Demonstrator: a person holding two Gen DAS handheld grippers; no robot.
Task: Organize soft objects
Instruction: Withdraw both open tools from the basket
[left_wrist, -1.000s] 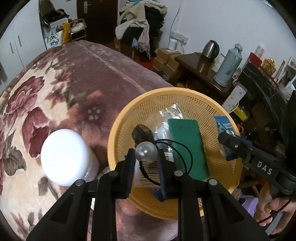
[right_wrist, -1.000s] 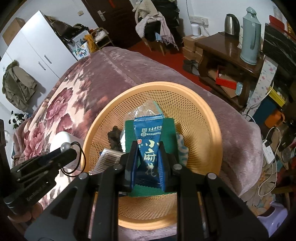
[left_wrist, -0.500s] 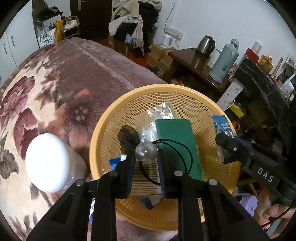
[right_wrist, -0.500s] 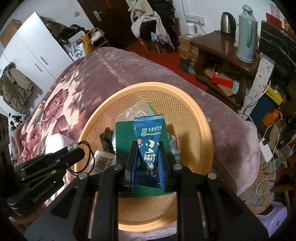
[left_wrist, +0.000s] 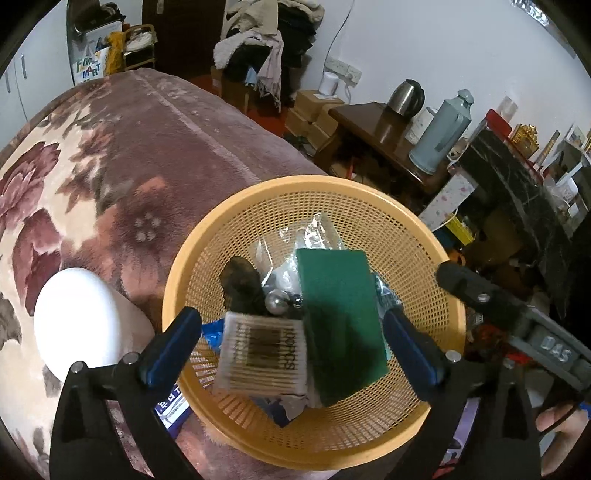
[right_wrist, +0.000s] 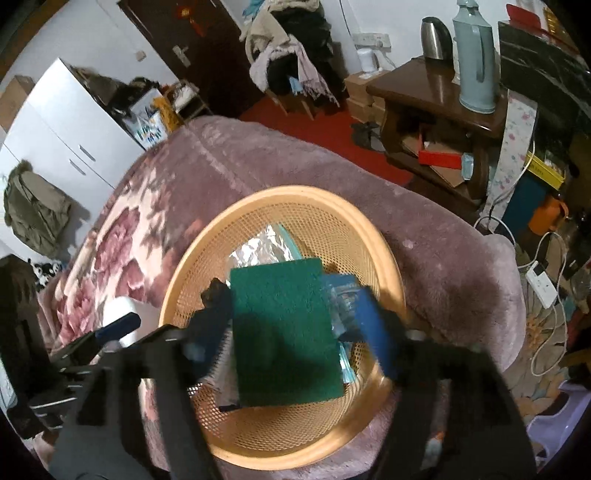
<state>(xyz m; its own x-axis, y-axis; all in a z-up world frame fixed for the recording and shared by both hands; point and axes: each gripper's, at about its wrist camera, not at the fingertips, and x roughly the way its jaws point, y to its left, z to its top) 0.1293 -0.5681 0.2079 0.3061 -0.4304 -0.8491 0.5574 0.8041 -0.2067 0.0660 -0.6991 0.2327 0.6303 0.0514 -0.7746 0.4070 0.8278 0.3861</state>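
Left gripper spread wide, holding nothing, above the orange basket. Green sponge and cotton-swab pack lie in the basket between its fingers. Right gripper also wide open, empty; blue packet apparently lies beside the sponge, blurred.
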